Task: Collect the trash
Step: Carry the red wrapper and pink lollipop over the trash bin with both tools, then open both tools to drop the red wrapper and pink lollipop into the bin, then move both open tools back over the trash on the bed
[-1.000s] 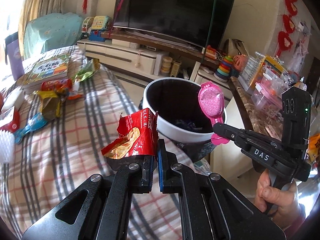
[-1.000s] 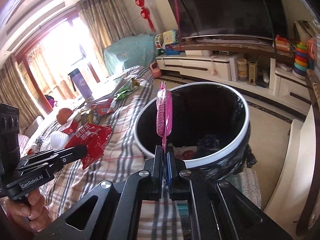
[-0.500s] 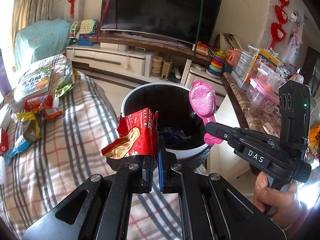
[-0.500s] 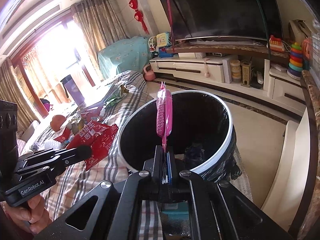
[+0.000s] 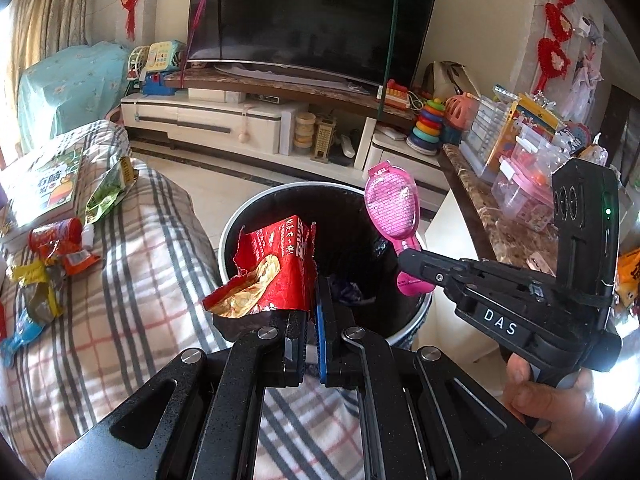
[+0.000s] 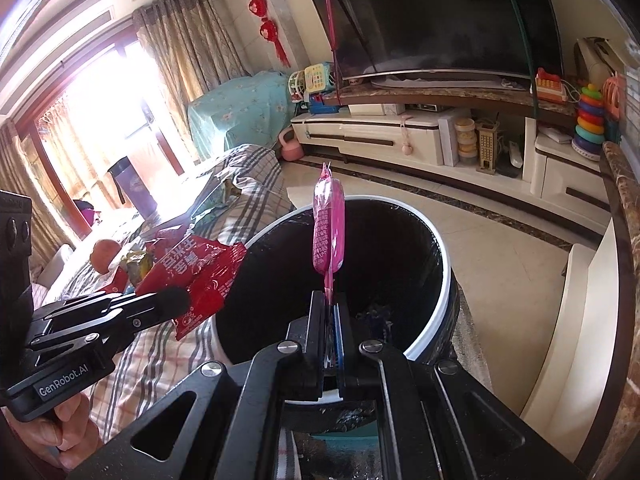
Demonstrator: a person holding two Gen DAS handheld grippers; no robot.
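Between the pinched-together jaws of the left gripper (image 5: 313, 304) a torn red snack wrapper (image 5: 272, 270) is clamped by its lower right corner; it stands up crumpled, its gold inner foil showing at the lower left, in front of the near rim of the trash bin (image 5: 232, 236). Just to its right the right gripper (image 6: 330, 300) has its jaws closed tight on the bottom seal of a pink sweet wrapper (image 6: 328, 228), which rises upright and edge-on in the right wrist view and shows its flat oval face in the left wrist view, over the bin's opening near its right rim. The bin is round, white-rimmed and lined in black, with some dark scraps lying at the bottom. A hand (image 5: 552, 404) grips the handle of the right gripper at lower right. Left of the bin lies a striped, checked cloth (image 5: 132, 280) bearing more litter: a red and orange packet (image 5: 60, 244), a green packet (image 5: 108, 192), a yellow wrapper and a book. Behind the bin a low white cabinet (image 5: 208, 128) carries a dark television (image 5: 312, 20), with stacking rings (image 5: 428, 124) and toys to the right.
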